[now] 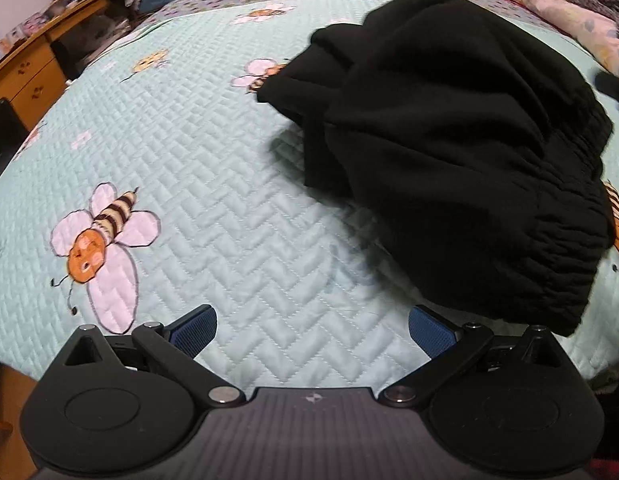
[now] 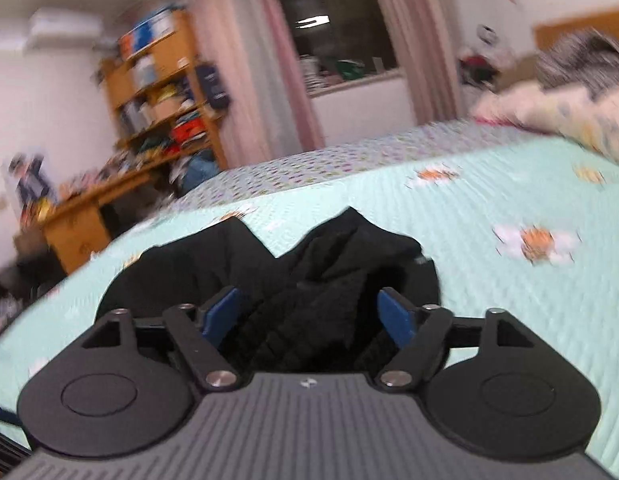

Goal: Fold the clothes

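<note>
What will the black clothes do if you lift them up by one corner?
The black garment will probably droop and hang, since it already lies in soft, bunched folds on the bee-print quilt. Its gathered band looks stretchy, so that edge may pull longer. It should not roll or slide far, as it slumps flat.

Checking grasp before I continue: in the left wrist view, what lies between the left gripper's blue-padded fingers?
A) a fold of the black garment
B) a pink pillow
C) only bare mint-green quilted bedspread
C: the left gripper is open over the mint-green quilted bedspread; the crumpled black fabric garment lies to its right, ungrasped.
</note>
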